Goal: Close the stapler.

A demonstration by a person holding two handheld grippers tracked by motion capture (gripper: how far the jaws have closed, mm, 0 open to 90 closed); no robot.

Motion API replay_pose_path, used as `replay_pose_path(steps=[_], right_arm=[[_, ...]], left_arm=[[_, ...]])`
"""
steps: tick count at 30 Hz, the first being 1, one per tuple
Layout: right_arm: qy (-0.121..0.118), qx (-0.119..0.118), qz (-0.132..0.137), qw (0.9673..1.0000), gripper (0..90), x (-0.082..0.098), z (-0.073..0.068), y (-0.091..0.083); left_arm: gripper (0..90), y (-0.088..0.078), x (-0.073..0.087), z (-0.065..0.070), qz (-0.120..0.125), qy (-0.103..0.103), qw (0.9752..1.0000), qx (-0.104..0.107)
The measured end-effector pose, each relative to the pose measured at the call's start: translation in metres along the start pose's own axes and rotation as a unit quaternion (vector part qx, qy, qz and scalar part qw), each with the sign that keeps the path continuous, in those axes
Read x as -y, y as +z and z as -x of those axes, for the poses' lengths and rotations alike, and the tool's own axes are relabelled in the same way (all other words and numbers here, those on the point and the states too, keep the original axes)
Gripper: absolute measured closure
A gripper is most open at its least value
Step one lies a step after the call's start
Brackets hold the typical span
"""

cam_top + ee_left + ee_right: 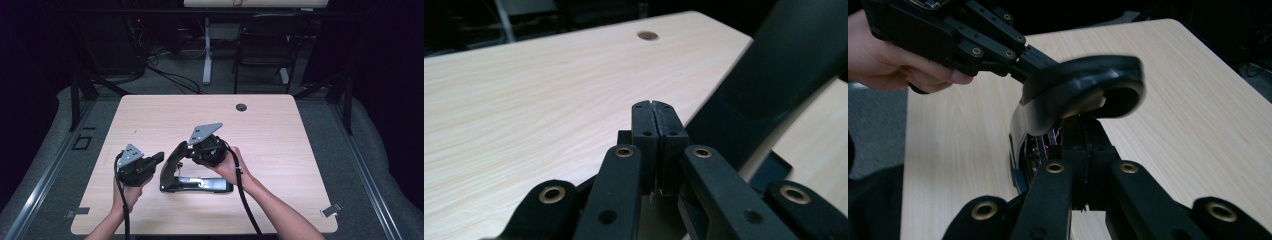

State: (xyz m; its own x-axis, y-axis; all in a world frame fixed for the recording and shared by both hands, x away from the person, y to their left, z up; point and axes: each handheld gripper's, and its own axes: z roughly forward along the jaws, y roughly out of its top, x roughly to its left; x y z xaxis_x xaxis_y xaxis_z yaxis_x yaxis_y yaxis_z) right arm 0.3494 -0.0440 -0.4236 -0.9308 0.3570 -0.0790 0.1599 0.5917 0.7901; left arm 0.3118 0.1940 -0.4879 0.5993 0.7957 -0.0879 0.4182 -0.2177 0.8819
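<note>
Black stapler [192, 181] sits on table [280, 135] near front edge, base flat, top arm hinged up & tilted left. Left gripper [159, 158] jaws together, empty, tips just beside raised arm. Right gripper [1087, 150] jaws together too, tucked under arm's curved end; can't tell if touching.

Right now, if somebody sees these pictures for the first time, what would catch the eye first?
Probably the black L-shaped device near the front middle of the light wooden table, one arm flat and the other raised. Just above it, the right gripper meets the raised arm with its jaws shut, though whether it pinches anything is unclear. To the left, the left gripper, also shut, points at that arm.
</note>
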Motion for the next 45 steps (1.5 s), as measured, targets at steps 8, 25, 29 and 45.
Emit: replay_pose_path(steps=[8,25,29,45], right_arm=[[0.009,-0.001,-0.025,0.9996,90.0,0.013,0.005,-0.004],[0.013,-0.001,-0.036,0.9993,90.0,0.029,0.011,-0.019],[0.012,0.002,-0.042,0.9990,90.0,0.032,0.011,-0.020],[0.012,0.014,-0.062,0.9979,90.0,0.046,0.012,-0.022]], left_arm=[[90.0,0.007,0.002,0.001,-0.020,0.005,0.9996,0.018],[90.0,0.011,0.007,-0.001,-0.048,0.007,0.9983,0.030],[89.8,0.011,0.008,-0.001,-0.055,0.008,0.9979,0.033],[83.4,0.010,0.010,-0.008,-0.067,0.015,0.9971,0.033]])
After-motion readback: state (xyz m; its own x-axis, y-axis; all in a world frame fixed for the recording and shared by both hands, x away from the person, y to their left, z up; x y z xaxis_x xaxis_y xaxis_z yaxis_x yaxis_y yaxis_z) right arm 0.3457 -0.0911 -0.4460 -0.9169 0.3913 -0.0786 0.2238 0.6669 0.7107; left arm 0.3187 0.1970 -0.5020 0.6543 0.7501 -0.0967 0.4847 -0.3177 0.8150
